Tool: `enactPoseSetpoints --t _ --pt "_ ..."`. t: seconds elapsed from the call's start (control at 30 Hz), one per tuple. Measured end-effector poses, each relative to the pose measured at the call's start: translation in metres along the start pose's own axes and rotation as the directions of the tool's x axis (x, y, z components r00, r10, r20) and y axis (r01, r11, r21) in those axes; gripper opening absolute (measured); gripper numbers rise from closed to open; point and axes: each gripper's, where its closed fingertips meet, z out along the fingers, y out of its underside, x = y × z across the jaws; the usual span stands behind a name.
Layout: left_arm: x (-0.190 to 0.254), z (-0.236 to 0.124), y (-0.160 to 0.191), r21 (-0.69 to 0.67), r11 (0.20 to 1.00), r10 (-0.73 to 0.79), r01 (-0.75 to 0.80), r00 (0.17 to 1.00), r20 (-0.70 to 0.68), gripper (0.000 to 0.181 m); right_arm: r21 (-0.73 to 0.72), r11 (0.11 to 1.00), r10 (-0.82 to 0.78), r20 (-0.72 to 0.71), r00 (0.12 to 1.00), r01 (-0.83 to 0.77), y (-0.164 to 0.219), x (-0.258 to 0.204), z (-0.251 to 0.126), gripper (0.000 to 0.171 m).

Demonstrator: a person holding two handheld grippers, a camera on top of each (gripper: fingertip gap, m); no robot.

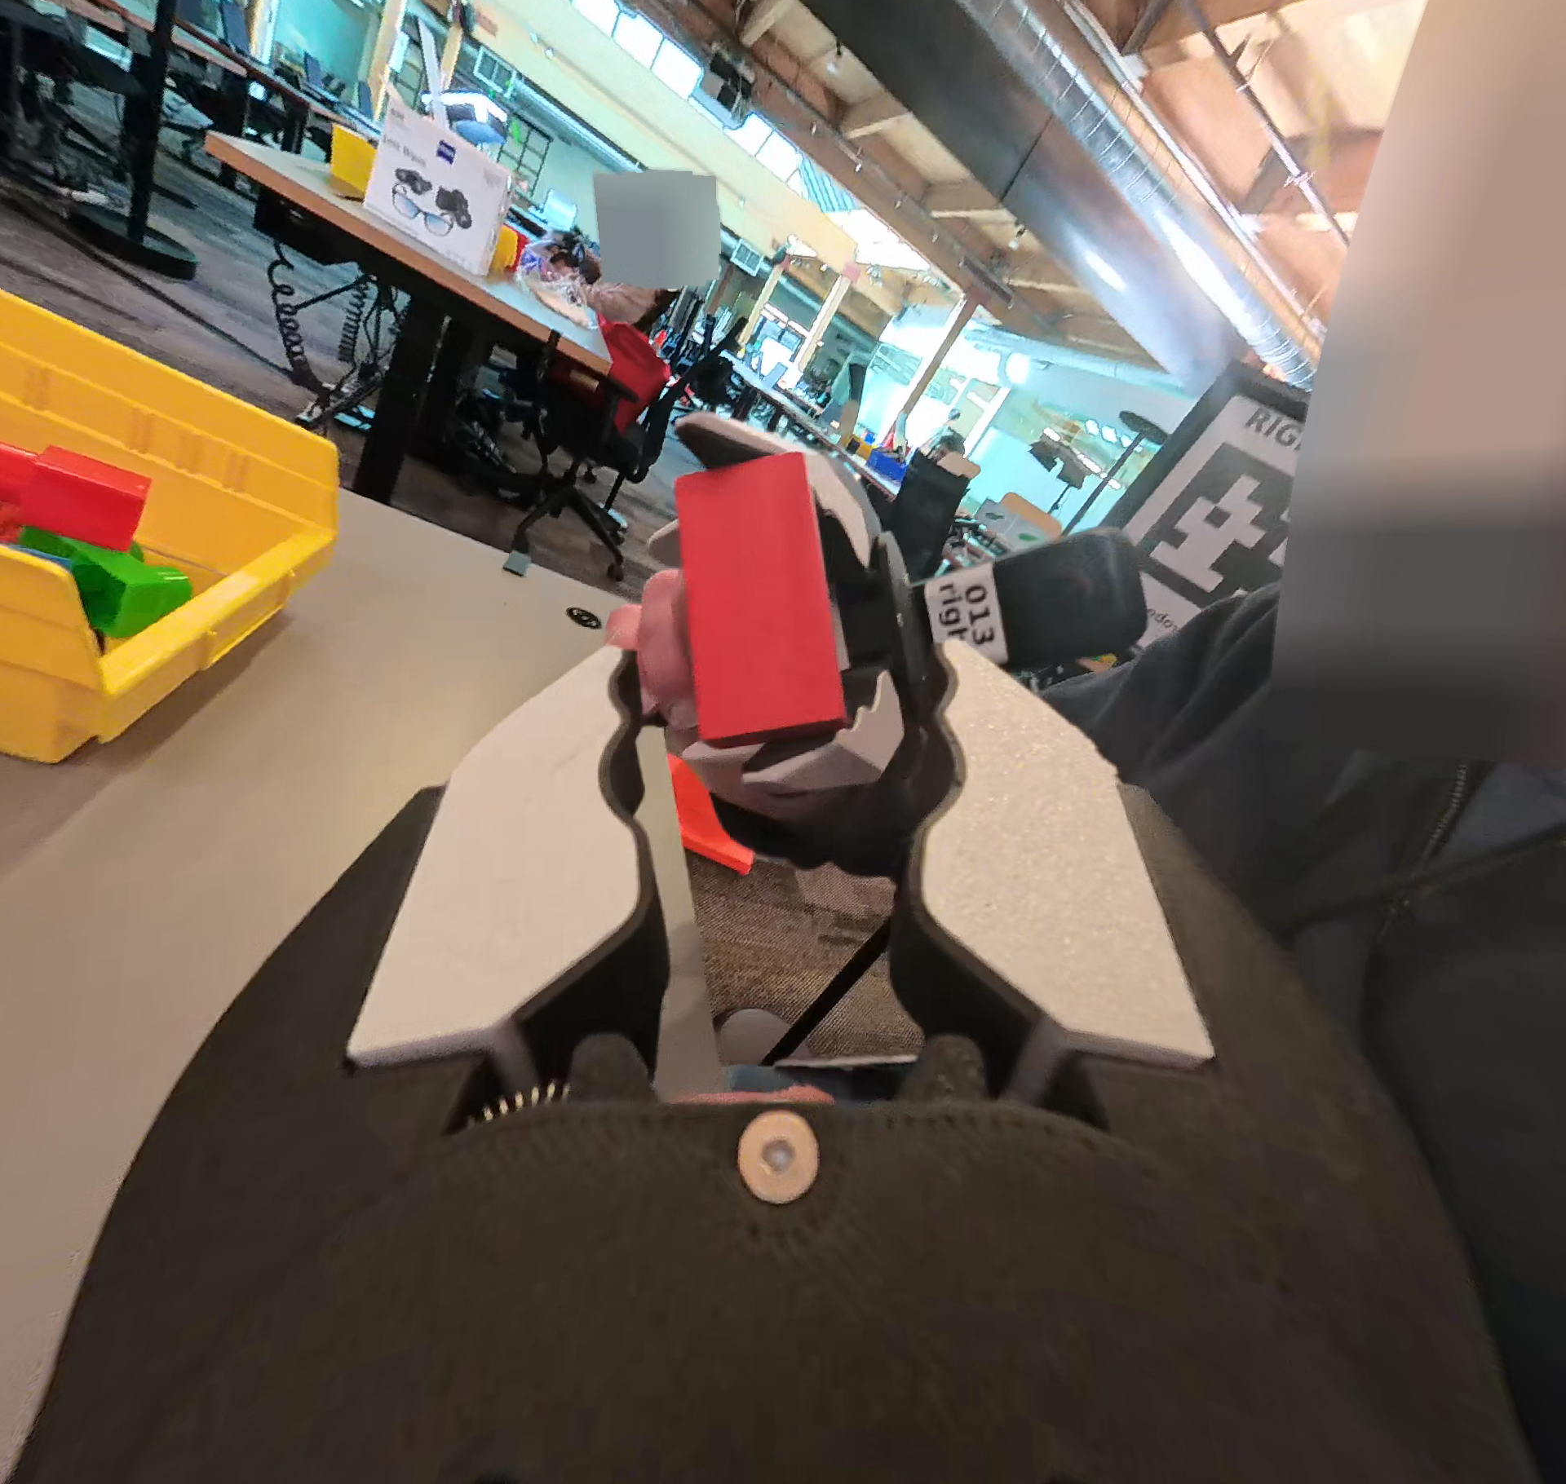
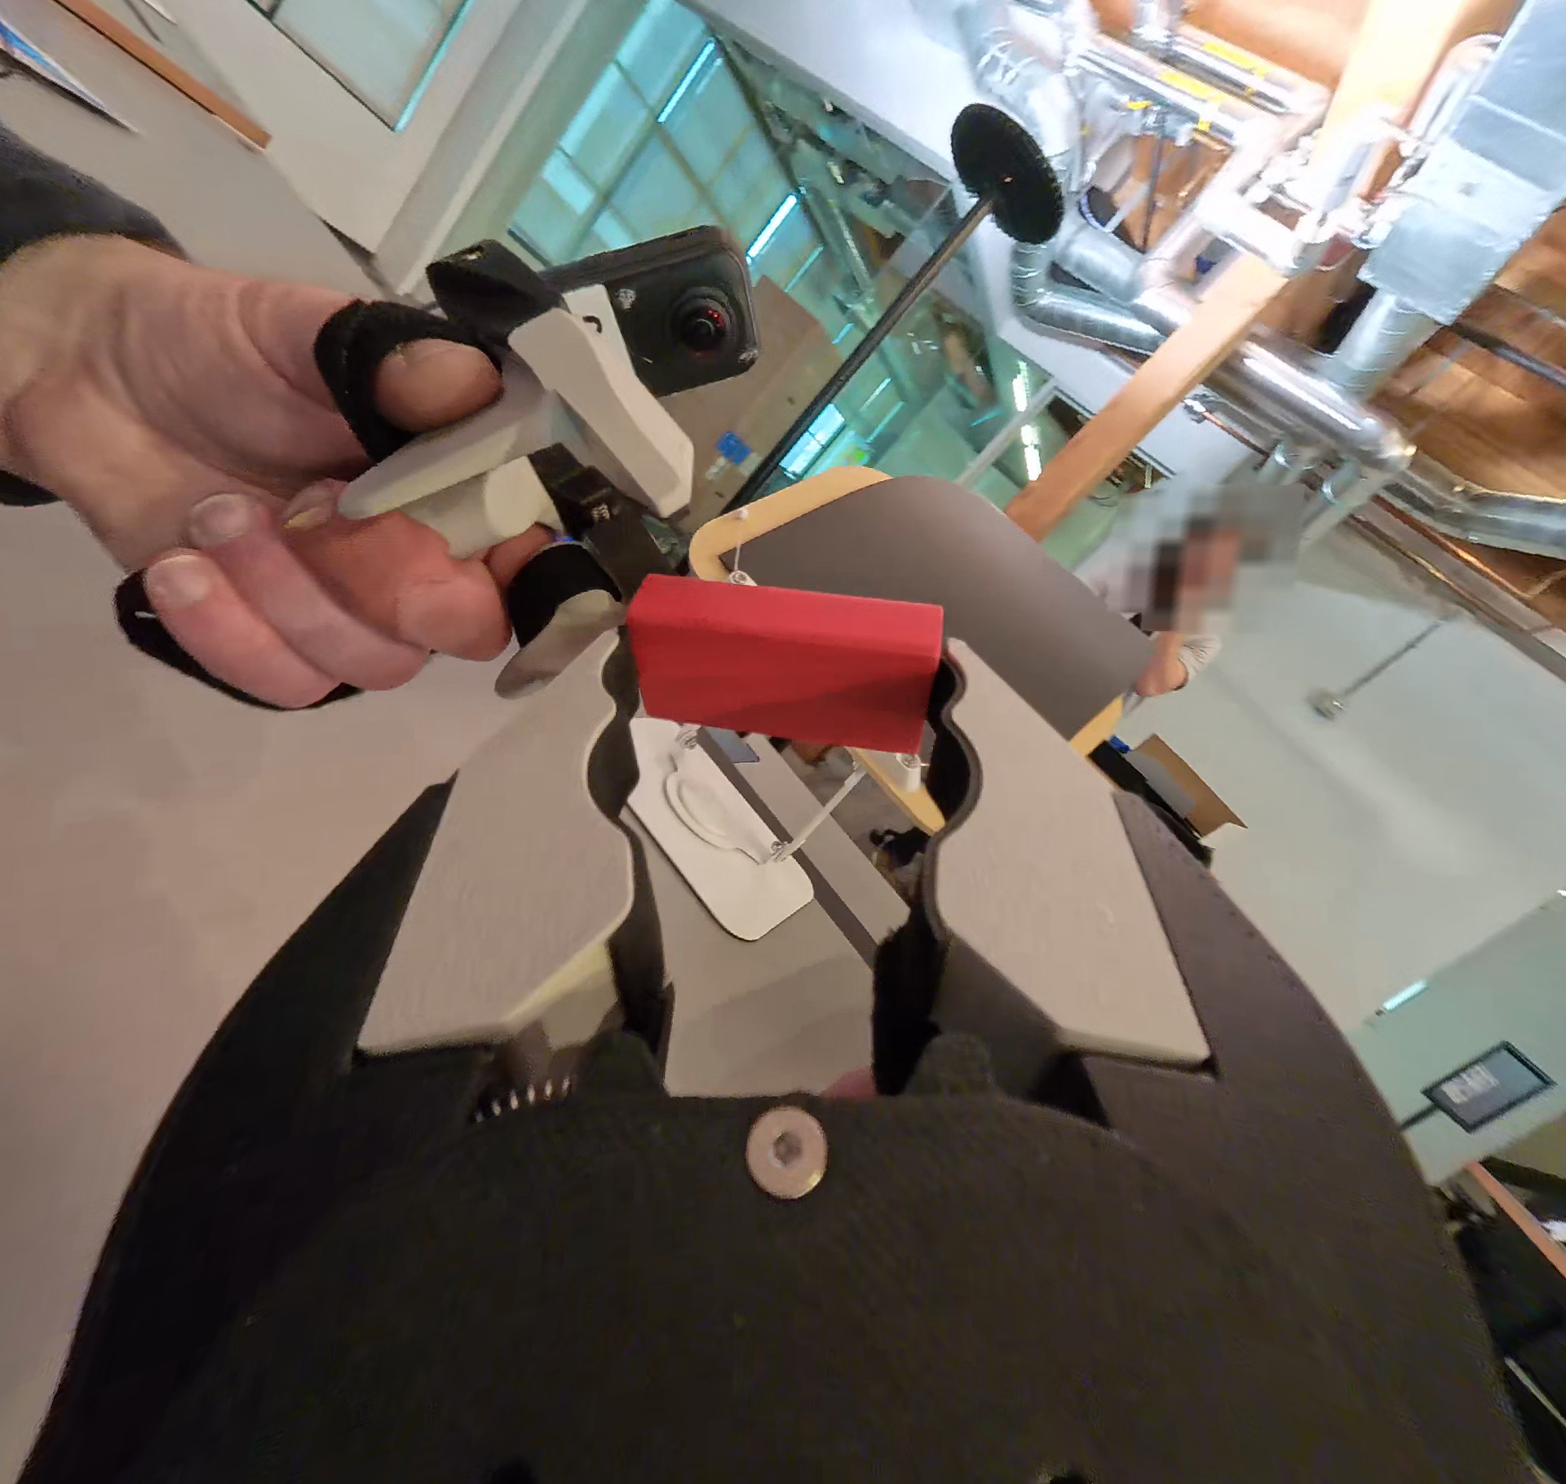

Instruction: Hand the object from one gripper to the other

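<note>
The red block (image 2: pixel 784 664) sat clamped across the tips of the right gripper (image 2: pixel 784 681), its long side spanning the gap between the two grey fingers (image 2: pixel 1042 893), which pressed on its short ends. It was held up in the air, off the counter (image 1: pixel 254 850).

In the left wrist view the same block stood upright just beyond the left gripper (image 1: pixel 784 681), whose jaws were spread wide with nothing between them. The block was not touching either of the left gripper's grey fingers (image 1: pixel 525 876); it lay ahead of their tips, backed by the grey and black body of the right gripper.

In the right wrist view a person's hand (image 2: pixel 212 461) held the left gripper's handle to the left of the block, with a small black camera (image 2: pixel 678 308) mounted above it.

On the counter at the left stood a yellow bin (image 1: pixel 212 494) holding red and green blocks (image 1: pixel 102 545). A small orange piece (image 1: pixel 708 816) showed between the left gripper's fingers, below the block.
</note>
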Motion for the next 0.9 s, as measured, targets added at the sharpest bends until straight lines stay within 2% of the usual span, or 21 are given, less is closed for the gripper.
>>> enactPoseSetpoints --t 0.17,0.27,0.43,0.53,0.67,0.8,0.9 --pt "0.008 0.011 0.003 0.034 0.999 0.001 -0.001 1.0 -0.004 0.054 0.019 1.0 -0.004 -0.055 0.999 0.005 -0.006 -0.002 -0.001 0.066" --pt "0.007 0.011 0.001 0.08 0.996 -0.03 0.032 0.999 -0.026 0.035 0.024 0.999 -0.045 -0.068 0.997 0.047 -0.011 -0.004 -0.002 0.066" --pt "0.009 0.013 0.004 0.066 0.998 -0.005 0.007 1.0 -0.017 0.034 0.036 0.996 -0.074 -0.055 0.996 0.076 -0.012 -0.006 -0.006 0.067" --pt "0.008 0.013 0.01 -0.018 0.999 0.035 -0.035 0.999 0.01 0.034 0.033 0.993 -0.117 0.005 0.993 0.117 -0.01 -0.012 -0.009 0.069" --pt "0.003 0.006 0.017 -0.209 0.973 0.113 -0.101 0.992 0.047 0.034 0.035 0.992 -0.126 0.215 0.968 0.122 -0.006 -0.024 -0.02 0.072" --pt "0.002 -0.002 0.029 -0.423 0.894 0.178 -0.149 0.984 0.028 0.034 0.046 0.98 -0.197 0.413 0.889 0.196 -0.007 -0.035 -0.032 0.063" --pt "0.009 -0.001 0.042 -0.541 0.826 0.165 -0.16 0.986 -0.038 0.034 0.052 0.954 -0.28 0.515 0.81 0.296 -0.007 -0.044 -0.033 0.055"
